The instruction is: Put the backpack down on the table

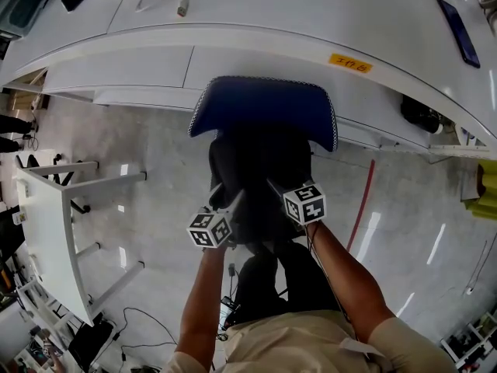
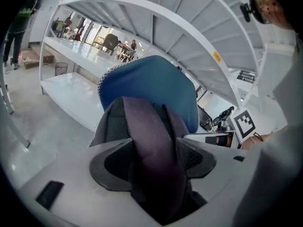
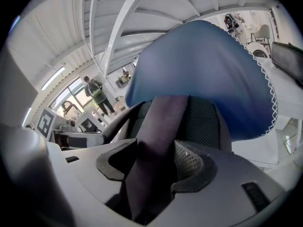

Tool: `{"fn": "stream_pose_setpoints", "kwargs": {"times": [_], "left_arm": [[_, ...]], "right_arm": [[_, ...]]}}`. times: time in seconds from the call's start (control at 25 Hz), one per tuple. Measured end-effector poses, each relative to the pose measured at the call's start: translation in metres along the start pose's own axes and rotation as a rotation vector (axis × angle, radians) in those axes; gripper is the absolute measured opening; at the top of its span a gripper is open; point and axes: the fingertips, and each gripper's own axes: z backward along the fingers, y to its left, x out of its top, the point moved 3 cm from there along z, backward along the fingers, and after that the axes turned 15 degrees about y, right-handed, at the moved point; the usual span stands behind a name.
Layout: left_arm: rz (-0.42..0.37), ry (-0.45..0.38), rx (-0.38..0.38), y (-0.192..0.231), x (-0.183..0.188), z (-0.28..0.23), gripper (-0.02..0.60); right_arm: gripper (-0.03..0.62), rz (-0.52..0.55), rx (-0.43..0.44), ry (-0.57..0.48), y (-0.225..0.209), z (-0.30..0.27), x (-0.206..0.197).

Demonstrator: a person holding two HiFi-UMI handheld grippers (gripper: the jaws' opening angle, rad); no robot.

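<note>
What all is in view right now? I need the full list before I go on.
backpack: one, blue with black mesh back, at the table's near edge
straps: two, dark, one between each gripper's jaws
table: one, white, curved, top of head view
label: one, orange, on the table
flat device: one, dark, table's right end
smaller table: one, white, floor at left
left gripper: one, grey, open, strap between its jaws
right gripper: one, grey, open, strap between its jaws
</note>
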Motion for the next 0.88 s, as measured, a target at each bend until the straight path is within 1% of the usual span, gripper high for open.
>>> {"fn": "stream_pose_setpoints", "kwargs": {"times": [0.08, 0.12, 0.24, 0.32, 0.4, 0.52, 0.64, 0.76, 0.88], "left_arm": [[0.022, 0.016, -0.021, -0.003, -0.002, -0.003, 0.268], [0.038, 0.022, -0.037, -0.005, -0.003, -0.004, 0.245], [0.076, 0.014, -0.094, -0.016, 0.001, 0.000, 0.165], [0.072, -0.020, -0.122, -0.027, 0.010, 0.010, 0.113], [0.064, -0.084, -0.159, -0.039, 0.021, 0.025, 0.082], [0.061, -0.194, -0.226, -0.059, 0.037, 0.055, 0.071], [0.047, -0.293, -0.272, -0.084, 0.053, 0.087, 0.067], [-0.002, -0.368, -0.260, -0.106, 0.065, 0.120, 0.067], [-0.013, -0.432, -0.225, -0.118, 0.071, 0.155, 0.067]], "right_arm": [[0.242, 0.004, 0.006, 0.004, 0.001, 0.003, 0.000], [0.227, 0.005, 0.015, 0.002, 0.003, 0.005, 0.000], [0.136, 0.013, 0.044, -0.028, 0.017, 0.014, 0.005], [0.100, 0.043, 0.055, -0.064, 0.030, 0.025, 0.013], [0.085, 0.107, 0.062, -0.110, 0.046, 0.041, 0.027], [0.075, 0.200, 0.078, -0.177, 0.067, 0.071, 0.049], [0.071, 0.250, 0.100, -0.229, 0.084, 0.103, 0.067], [0.069, 0.299, 0.126, -0.257, 0.103, 0.131, 0.077], [0.069, 0.367, 0.147, -0.258, 0.131, 0.157, 0.078]]}}
